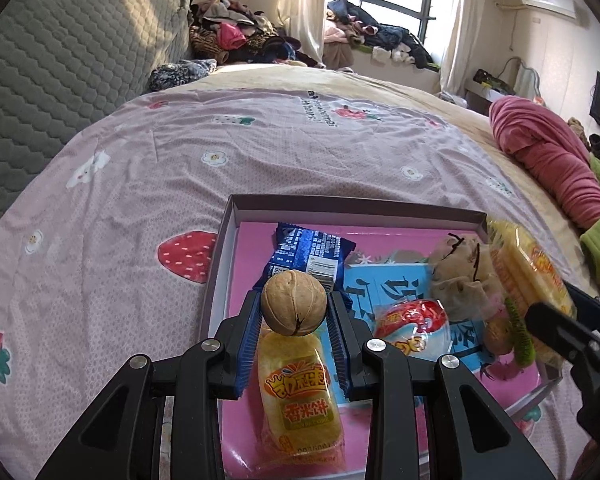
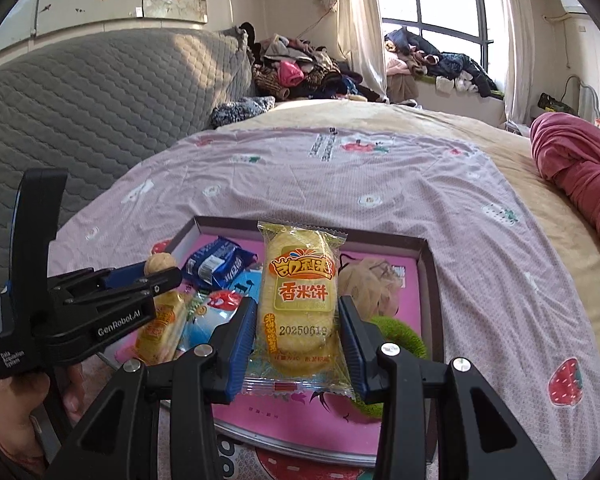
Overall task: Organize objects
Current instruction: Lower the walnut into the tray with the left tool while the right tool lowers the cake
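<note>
My left gripper is shut on a round tan walnut and holds it above the shallow box with the pink floor. Under it in the box lies a yellow rice cracker packet. My right gripper is shut on a second yellow rice cracker packet, held upright over the same box. In the right wrist view the left gripper with the walnut shows at the left. In the left wrist view the right gripper and its packet sit at the right edge.
The box also holds a blue snack packet, a red and white sweet, a beige mesh pouch and a green fuzzy ring. It rests on a pink strawberry sheet. A rolled pink blanket lies at the right.
</note>
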### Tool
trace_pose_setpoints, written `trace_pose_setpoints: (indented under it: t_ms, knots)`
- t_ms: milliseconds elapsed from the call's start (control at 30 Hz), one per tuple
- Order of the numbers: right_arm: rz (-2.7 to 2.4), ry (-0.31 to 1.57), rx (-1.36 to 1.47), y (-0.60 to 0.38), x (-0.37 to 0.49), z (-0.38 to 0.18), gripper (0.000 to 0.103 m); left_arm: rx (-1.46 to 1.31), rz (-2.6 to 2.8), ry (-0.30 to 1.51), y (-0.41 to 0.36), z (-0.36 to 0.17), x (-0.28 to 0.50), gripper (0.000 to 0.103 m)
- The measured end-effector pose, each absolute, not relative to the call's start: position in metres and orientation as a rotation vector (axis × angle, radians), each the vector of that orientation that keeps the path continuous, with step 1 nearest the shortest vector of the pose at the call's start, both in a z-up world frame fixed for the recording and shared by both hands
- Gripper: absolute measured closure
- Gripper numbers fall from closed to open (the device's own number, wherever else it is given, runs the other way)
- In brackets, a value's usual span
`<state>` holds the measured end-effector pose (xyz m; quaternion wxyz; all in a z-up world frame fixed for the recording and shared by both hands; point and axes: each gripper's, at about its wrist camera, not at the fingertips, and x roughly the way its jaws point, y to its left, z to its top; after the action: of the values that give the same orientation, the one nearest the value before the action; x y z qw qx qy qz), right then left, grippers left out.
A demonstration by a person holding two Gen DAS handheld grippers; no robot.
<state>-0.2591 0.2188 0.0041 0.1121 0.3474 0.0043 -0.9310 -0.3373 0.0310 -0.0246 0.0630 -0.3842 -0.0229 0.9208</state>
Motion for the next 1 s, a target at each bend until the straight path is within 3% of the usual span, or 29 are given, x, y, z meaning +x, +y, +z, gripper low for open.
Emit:
trace_pose_setpoints:
  t_ms: [1000]
  knots:
    - [-2.635,0.144,1.22,0.196,-0.273,-0.037,0.061,-1.247,2.763,-0.069,0.032,-0.052,-0.362,0.069]
